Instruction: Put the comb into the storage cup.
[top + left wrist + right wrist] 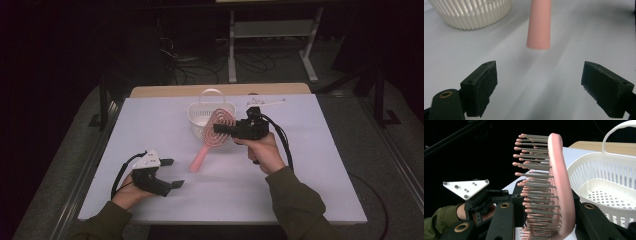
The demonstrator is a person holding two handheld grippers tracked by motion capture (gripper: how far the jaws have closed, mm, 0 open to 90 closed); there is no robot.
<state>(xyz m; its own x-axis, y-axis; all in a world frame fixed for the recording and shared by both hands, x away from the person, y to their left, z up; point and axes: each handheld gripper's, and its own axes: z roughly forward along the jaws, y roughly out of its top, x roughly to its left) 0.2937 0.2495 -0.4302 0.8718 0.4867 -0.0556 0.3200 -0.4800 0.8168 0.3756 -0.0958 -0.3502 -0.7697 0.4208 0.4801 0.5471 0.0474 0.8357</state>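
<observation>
1. Hairbrush (pixel 212 135), high view: the pink brush sits mid-frame, its head pinched in the right tool (pixel 223 128) at the near edge of the white slotted basket (pixel 200 111), its handle slanting down-left to end low over the counter (pixel 300 165). The long axis runs from upper right to lower left, so the handle end points toward the left tool (pixel 172 173), which sits in the lower left of the frame, apart from the brush, its jaws wide and empty.

2. Left gripper view: the handle end of the hairbrush (pixel 539 27) hangs at the top centre, ahead of the spread jaws, with bare counter (pixel 564 75) between them and it. The basket (pixel 471 13) fills the upper left.

3. Right gripper view: the right tool's jaws clamp the hairbrush (pixel 560 187) head edge-on, bristles facing frame left. The basket (pixel 609 185) stands just beside it at right; the left tool (pixel 486 200) shows at lower left. Judging by this, the basket is the near target and the right hand is the one placed to drop the brush in.
</observation>
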